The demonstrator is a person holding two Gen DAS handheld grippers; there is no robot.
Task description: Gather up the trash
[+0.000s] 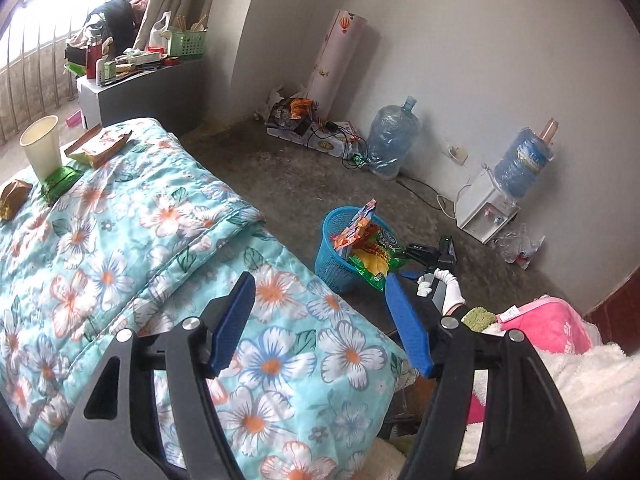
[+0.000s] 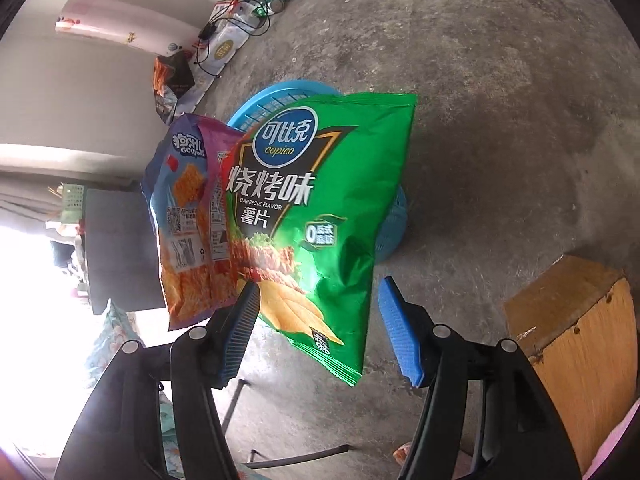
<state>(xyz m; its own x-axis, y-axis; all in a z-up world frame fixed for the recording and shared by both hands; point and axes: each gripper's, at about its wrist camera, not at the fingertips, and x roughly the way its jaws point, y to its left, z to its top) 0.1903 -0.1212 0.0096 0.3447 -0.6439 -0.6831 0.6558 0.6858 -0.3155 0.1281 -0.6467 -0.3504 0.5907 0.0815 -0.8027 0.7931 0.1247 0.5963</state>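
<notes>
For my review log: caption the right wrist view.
Open right gripper behind green foil chip bag lying on blue plastic basket.

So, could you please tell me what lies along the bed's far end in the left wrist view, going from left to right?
Brown wrapper → green bottle with the paper cup on it → flat snack packets.

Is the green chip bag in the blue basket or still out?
Partly in: the green chip bag leans on the blue basket's rim, its lower end sticking out.
</notes>
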